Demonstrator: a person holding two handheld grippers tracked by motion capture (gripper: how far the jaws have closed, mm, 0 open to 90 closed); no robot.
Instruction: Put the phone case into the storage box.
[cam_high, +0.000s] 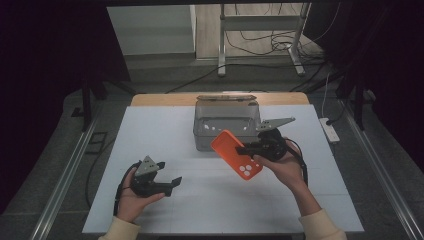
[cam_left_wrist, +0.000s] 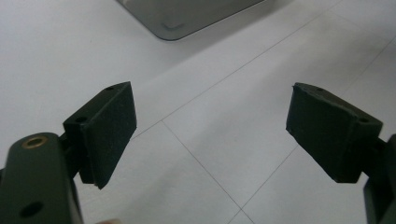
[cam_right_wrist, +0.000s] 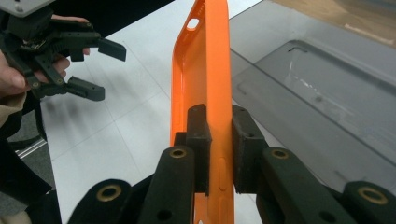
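White table — side-clamped orange phone case

orange phone case | empty soft shell, camera cutouts at its 5 o'clock end | tilted on edge, pinched in right claw | above surface, centre-right

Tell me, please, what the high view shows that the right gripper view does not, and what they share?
High view alone: the camera cut-outs of the orange phone case and the whole white table.
Right gripper view alone: the right gripper clamping the case's edge, and the case's hollow inside.
Both: the case, the open left gripper and the clear bin.
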